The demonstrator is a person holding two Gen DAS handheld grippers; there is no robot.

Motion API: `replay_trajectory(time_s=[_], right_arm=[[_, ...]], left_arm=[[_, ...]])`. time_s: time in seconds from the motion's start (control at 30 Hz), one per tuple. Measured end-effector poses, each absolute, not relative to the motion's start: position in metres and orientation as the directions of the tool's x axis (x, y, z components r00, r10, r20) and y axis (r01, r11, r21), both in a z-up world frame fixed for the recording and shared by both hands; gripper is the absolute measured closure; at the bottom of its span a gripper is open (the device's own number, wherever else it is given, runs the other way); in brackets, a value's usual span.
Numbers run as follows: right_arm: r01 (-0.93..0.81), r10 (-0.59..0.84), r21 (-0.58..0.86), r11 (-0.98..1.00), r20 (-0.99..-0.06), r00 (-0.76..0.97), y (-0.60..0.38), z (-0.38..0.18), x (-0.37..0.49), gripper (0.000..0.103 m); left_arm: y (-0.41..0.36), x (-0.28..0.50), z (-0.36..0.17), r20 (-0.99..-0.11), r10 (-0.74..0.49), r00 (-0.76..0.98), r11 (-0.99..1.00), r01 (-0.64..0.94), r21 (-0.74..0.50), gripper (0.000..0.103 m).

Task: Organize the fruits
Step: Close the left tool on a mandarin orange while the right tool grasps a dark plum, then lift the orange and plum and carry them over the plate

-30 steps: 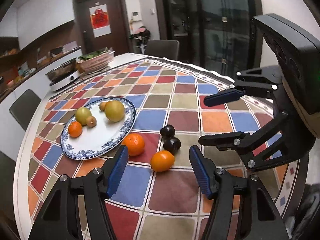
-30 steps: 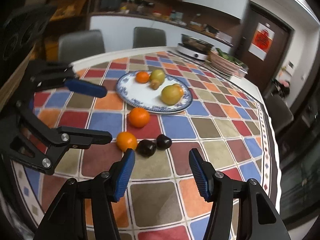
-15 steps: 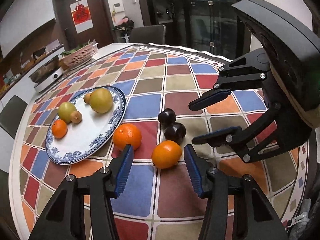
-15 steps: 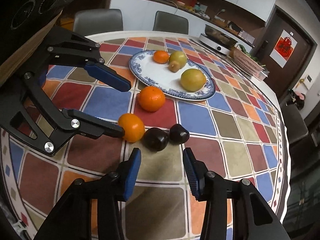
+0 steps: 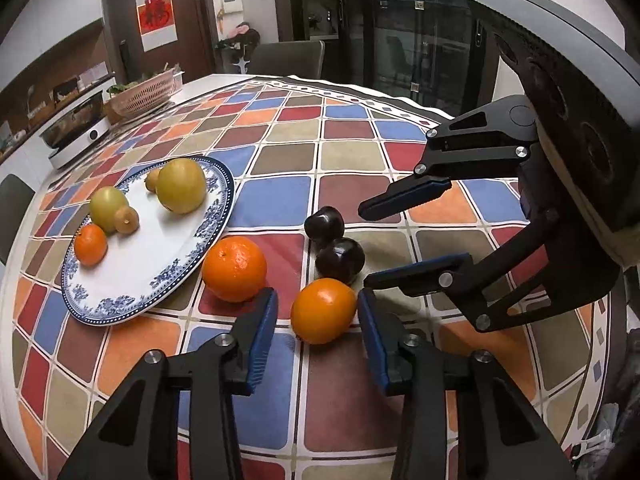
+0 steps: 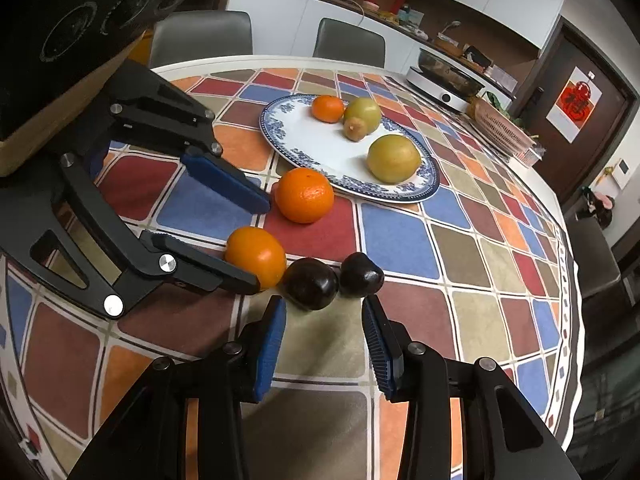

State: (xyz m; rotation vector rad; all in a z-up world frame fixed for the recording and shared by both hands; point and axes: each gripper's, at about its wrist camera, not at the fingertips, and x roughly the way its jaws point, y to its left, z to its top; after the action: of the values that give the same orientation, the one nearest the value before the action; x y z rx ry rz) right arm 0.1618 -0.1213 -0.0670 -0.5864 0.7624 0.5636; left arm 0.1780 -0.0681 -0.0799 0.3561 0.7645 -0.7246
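Note:
A blue-rimmed white plate point(image 5: 132, 280) point(image 6: 304, 140) holds a small orange, a green fruit, two small brown fruits and a big yellow fruit point(image 5: 181, 186). On the checked cloth lie two oranges and two dark plums. My left gripper point(image 5: 318, 316) is open, its pads on either side of the nearer orange point(image 5: 323, 310) point(image 6: 256, 254). My right gripper point(image 6: 325, 322) is open just before the nearer dark plum point(image 6: 309, 283) point(image 5: 340, 260). The other orange point(image 5: 234, 268) point(image 6: 305, 195) and other plum point(image 5: 324, 222) point(image 6: 361, 274) lie beside them.
An electric cooker point(image 5: 74, 130) and a pink basket point(image 5: 146, 94) stand at the table's far side. Grey chairs point(image 6: 200, 38) ring the table. The cloth's edge point(image 6: 568, 264) drops off at the right of the right wrist view.
Both grippers have moved forward and down toward the fruit. The left one now straddles the nearer orange; the right one has closed in on the nearer plum.

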Motion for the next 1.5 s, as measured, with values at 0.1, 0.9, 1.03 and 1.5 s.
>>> replay_trajectory(time_s=[0.1, 0.9, 1.03, 1.5], right_arm=[[-0.654, 0.257, -0.272, 0.706, -0.762, 0.594, -0.121, -0.067, 0.163, 0.062], [-0.639, 0.292, -0.185, 0.747, -0.772, 0.565, -0.11, -0.072, 0.173, 0.072], [-0.625, 0.308, -0.17, 0.762, -0.754, 0.58, -0.109, -0.063, 0.168, 0.072], [-0.546, 0.336, -0.111, 0.83, -0.682, 0.65, -0.107, -0.023, 0.148, 0.072]], left_arm=[[-0.067, 0.179, -0.08, -0.734, -0.467, 0.493, 0.711, 0.703, 0.019, 0.07], [-0.028, 0.168, -0.065, -0.701, -0.401, 0.59, 0.868, 0.49, -0.084, 0.07], [-0.023, 0.163, -0.059, -0.69, -0.397, 0.605, 0.876, 0.474, -0.088, 0.07], [-0.006, 0.138, -0.027, -0.63, -0.373, 0.681, 0.903, 0.423, -0.078, 0.07]])
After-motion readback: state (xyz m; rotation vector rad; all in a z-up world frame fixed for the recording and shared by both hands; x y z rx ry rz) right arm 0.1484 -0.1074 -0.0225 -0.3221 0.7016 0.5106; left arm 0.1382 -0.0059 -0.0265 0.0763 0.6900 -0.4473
